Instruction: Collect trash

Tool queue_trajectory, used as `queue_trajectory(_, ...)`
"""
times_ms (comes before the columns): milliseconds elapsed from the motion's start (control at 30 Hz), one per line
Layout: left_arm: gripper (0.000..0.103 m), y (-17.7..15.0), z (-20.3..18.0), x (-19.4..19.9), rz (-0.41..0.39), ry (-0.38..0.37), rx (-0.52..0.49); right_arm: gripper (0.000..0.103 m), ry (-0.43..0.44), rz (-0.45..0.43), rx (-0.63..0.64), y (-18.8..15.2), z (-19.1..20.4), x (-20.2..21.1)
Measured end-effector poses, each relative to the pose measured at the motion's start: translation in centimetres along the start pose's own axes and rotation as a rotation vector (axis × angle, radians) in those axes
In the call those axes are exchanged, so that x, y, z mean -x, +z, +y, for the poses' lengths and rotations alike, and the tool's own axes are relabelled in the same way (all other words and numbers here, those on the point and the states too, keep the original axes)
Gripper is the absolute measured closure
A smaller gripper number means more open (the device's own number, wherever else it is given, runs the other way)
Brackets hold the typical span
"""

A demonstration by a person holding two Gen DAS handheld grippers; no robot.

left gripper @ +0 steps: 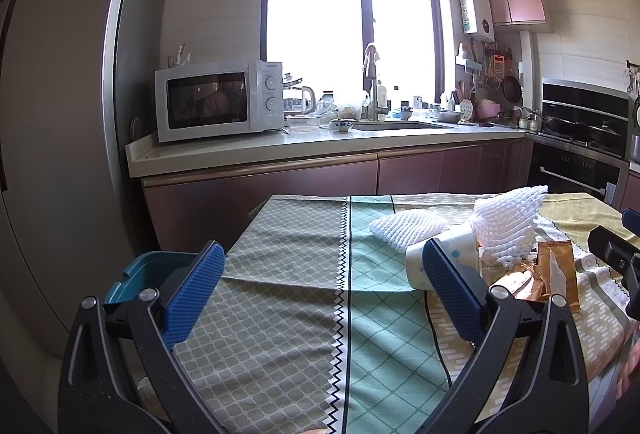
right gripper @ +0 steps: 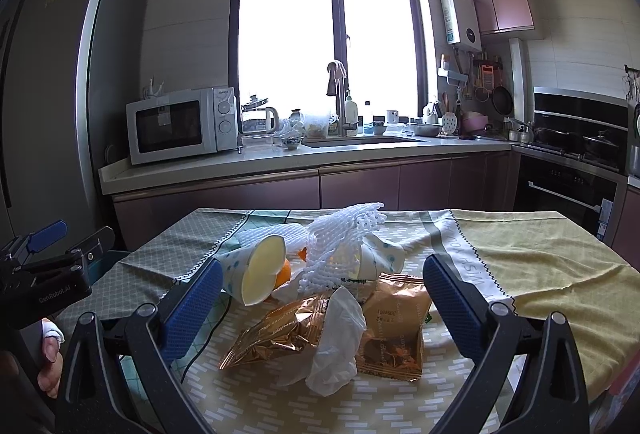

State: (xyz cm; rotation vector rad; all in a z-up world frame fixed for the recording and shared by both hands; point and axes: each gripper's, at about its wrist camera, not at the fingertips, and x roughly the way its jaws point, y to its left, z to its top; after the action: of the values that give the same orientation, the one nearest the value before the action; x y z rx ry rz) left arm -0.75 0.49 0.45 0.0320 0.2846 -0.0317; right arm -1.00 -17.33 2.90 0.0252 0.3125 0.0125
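The trash is a loose heap on the table: gold wrappers, a crumpled tissue, white foam net and a tipped paper cup. Both grippers gape wide, holding and touching nothing. The heap lies just beyond the right gripper, between its fingers, and to the right of the left gripper.

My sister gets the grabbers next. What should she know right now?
Left gripper: open, empty, over the tablecloth.
Right gripper: open, empty, fingers either side of the pile.
Trash lies heaped on the table: gold wrappers, crumpled tissue, two paper cups, white foam nets, orange peel.
Teal bin sits past the table's left edge.
Nothing visibly collected; all remains.
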Motion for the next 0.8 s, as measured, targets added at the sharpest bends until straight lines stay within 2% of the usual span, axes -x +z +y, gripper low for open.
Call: queue_trajectory(800,0.005,0.03,0.23,0.35,-0.001,0.001,0.006,0.006,0.006,-0.003,-0.005,-0.03,0.05,0.12)
